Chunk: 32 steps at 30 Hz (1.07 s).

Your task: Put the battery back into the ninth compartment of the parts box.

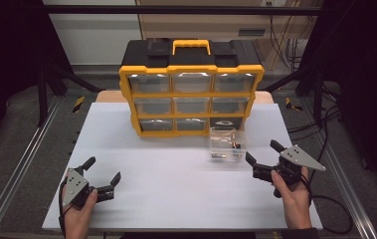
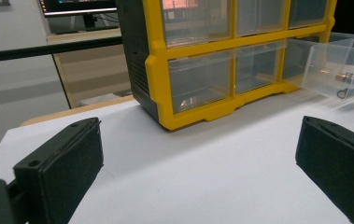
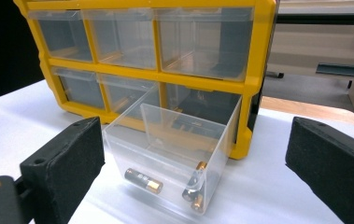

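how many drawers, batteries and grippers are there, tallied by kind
Clear drawers still seated in the yellow organizer: 8
Clear drawer pulled out onto the table: 1
Batteries in that drawer: 2 plain to see; a third cannot be told
Grippers, left and right: 2
Total: 13

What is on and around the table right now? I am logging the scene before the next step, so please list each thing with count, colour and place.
organizer cabinet: one, yellow frame with black top and yellow handle, at the far middle of the table.
closed drawers: eight, clear, in the cabinet's three rows.
empty slot: one, dark, bottom right of the cabinet.
pulled-out drawer: one, clear, on the table in front of that slot.
batteries: at least two, dark with gold ends, inside the pulled-out drawer.
table: one, white top.
left claw: one, black, open, near left, held by a hand.
right claw: one, black, open, right of the pulled-out drawer.
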Motion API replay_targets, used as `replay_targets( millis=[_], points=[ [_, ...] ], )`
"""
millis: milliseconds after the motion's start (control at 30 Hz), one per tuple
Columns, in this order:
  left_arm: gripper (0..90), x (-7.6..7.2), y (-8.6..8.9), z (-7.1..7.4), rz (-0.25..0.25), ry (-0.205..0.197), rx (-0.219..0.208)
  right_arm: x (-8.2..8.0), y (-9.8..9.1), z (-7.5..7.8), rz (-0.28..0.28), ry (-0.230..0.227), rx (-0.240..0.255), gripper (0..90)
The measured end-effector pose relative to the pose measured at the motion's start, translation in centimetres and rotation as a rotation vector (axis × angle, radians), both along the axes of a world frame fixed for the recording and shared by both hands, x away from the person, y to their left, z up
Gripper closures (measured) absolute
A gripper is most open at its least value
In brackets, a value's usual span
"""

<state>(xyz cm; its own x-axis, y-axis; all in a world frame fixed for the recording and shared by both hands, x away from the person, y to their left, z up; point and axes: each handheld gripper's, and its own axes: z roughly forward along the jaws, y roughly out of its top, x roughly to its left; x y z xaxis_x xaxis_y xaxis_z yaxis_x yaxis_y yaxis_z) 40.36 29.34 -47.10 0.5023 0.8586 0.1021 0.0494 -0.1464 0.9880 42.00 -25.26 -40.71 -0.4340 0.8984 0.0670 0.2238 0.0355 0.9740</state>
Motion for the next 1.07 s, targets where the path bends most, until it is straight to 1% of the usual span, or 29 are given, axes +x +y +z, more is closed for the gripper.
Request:
replay_targets(
  millis=[133,167,200,267,400,467,567,600,633,667,700,733,767,833,867,900,1000,1067],
  points=[
    [0.6,0.0,0.0,0.0,-0.012,0.002,-0.002,-0.3,-0.2,-0.5,0.007,0.004,0.004,5.2],
    [0.6,0.0,-0.1,0.0,-0.018,0.006,-0.002,-0.4,-0.3,-0.9,0.018,0.010,0.005,5.8],
    [0.6,0.0,-0.1,0.0,-0.018,0.006,-0.002,-0.4,-0.3,-0.9,0.018,0.010,0.005,5.8],
    [0.6,0.0,-0.1,0.0,-0.027,0.007,-0.003,-0.6,-0.4,-1.4,0.029,0.016,0.010,6.2],
    [0.6,0.0,-0.1,0.0,-0.033,0.006,-0.012,-0.7,-0.5,-1.8,0.034,0.012,0.012,6.2],
    [0.5,0.0,-0.1,0.0,-0.034,0.007,-0.017,-0.7,-0.5,-2.1,0.029,0.012,0.005,6.8],
    [0.5,0.1,-0.1,0.0,-0.038,0.007,-0.020,-0.8,-0.3,-2.5,0.053,0.009,0.011,6.2],
    [0.5,0.1,-0.1,0.0,-0.040,0.005,-0.022,-0.8,-0.3,-2.5,0.053,0.009,0.011,6.2],
    [0.5,0.1,-0.1,0.0,-0.047,-0.001,-0.032,-0.8,-0.2,-2.8,0.067,0.002,0.008,5.7],
    [0.5,0.1,-0.1,0.0,-0.047,-0.001,-0.032,-0.8,0.0,-3.0,0.073,0.000,0.011,5.6],
    [0.5,0.1,0.0,0.1,-0.053,-0.002,-0.049,-0.8,0.1,-3.3,0.081,-0.003,0.013,5.4],
    [0.4,0.1,0.0,0.1,-0.053,-0.002,-0.049,-0.9,0.2,-3.6,0.089,-0.007,0.012,5.3],
    [0.4,0.1,0.1,0.0,-0.054,-0.001,-0.067,-0.9,0.4,-3.8,0.097,-0.009,0.011,5.3],
    [0.5,0.2,0.2,0.0,-0.053,-0.005,-0.071,-0.9,0.6,-4.5,0.114,-0.022,0.019,5.8],
    [0.5,0.2,0.2,0.0,-0.053,-0.005,-0.071,-0.9,0.6,-4.5,0.114,-0.022,0.019,5.8],
    [0.4,0.2,0.2,0.0,-0.056,-0.008,-0.083,-0.9,0.8,-5.1,0.129,-0.027,0.026,5.9],
    [0.4,0.2,0.0,0.0,-0.060,-0.016,-0.070,-0.9,1.0,-5.3,0.150,-0.035,0.010,5.9],
    [0.4,0.2,0.0,0.0,-0.062,-0.019,-0.066,-1.0,1.0,-5.3,0.155,-0.043,0.016,6.2]
  ],
)
